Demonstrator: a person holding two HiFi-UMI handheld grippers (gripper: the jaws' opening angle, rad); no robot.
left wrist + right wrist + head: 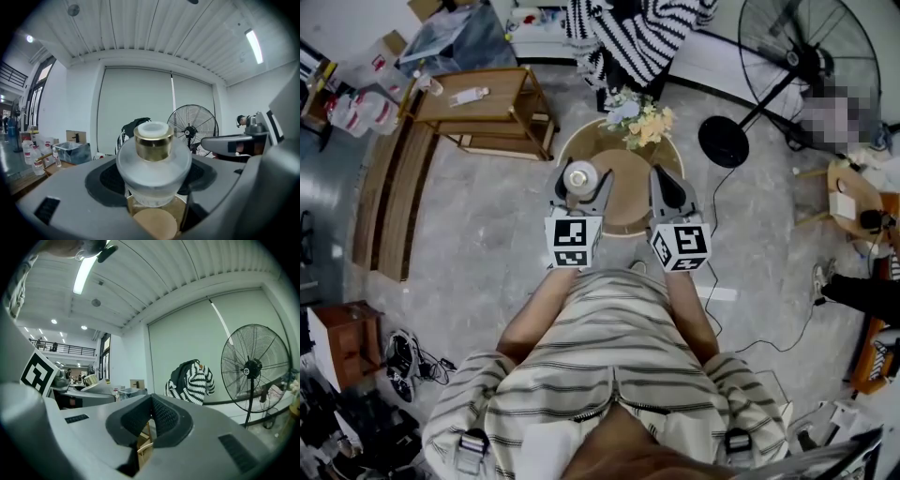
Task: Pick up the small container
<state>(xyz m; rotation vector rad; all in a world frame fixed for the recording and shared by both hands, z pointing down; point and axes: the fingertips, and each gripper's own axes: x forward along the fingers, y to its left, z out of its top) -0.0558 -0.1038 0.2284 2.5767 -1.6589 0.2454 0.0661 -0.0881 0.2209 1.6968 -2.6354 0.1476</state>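
Between my left gripper's [580, 183] jaws sits the small container [153, 161], a frosted glass jar with a gold collar and white cap. The jaws are clamped on its broad body, just under the shoulder. It stands upright and centred, cap above the jaw line. It looks lifted, with the round wooden table [628, 230] showing below it. To do this lift well I judge the squeeze should be even and the wrist level, since smooth glass could slide or tip. I'd rise straight, clear of the flowers [639, 120] beyond my tips. My right gripper [151, 418] is just beside, its jaws pressed together on nothing.
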